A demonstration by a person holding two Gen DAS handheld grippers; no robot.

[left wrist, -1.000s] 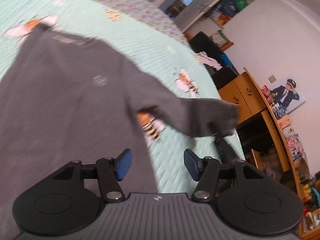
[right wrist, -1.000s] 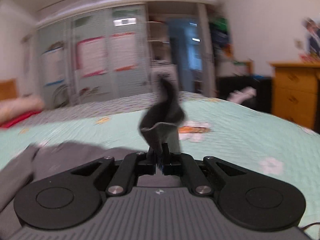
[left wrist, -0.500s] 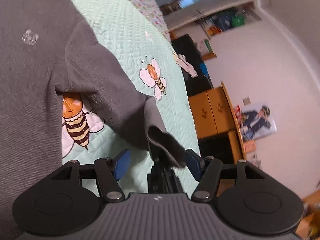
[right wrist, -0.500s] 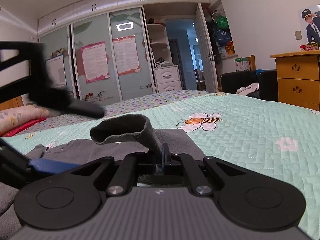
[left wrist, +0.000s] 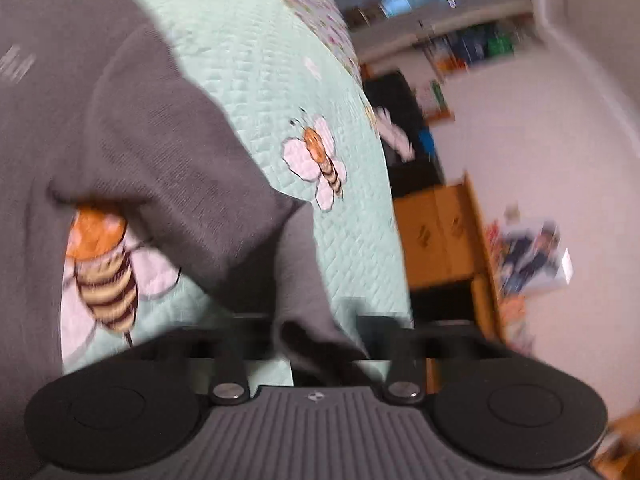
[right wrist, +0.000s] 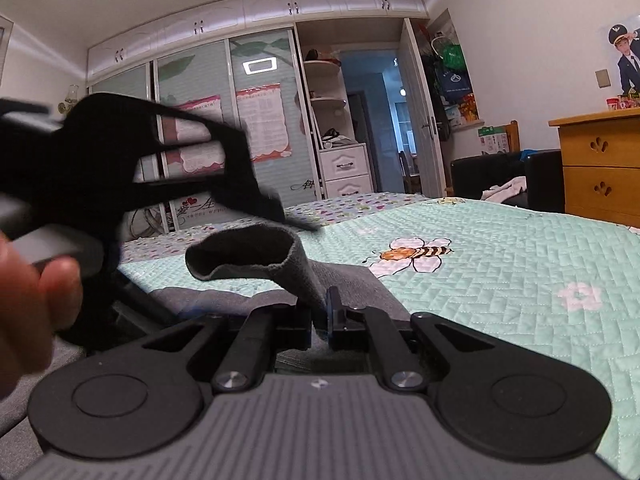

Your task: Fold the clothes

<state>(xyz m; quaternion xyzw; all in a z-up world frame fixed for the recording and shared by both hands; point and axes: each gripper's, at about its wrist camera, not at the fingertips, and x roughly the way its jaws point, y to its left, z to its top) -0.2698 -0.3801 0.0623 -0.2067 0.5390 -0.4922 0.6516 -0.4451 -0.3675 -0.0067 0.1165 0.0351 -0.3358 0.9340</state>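
Note:
A grey sweater (left wrist: 140,140) lies spread on the mint bee-print bedspread (left wrist: 260,80). Its sleeve runs down to the cuff (left wrist: 312,320), which hangs between the fingers of my left gripper (left wrist: 314,332). That gripper is blurred, but its fingers stand wide apart and open. In the right wrist view my right gripper (right wrist: 319,316) is shut on the cuff (right wrist: 248,252), whose mouth curls up and to the left. The left tool's black frame (right wrist: 112,160) hovers just above and left of the cuff, with a hand (right wrist: 28,312) holding it.
The bedspread (right wrist: 500,264) stretches right toward an orange dresser (right wrist: 600,168) and a black chair (right wrist: 492,176) with white cloth on it. A wardrobe with glass doors (right wrist: 200,120) stands beyond the bed. The dresser (left wrist: 440,232) also shows past the bed's edge.
My right gripper brought the held cuff down from its raised position. My left gripper swung in over the sleeve, so the cuff now sits between its open fingers.

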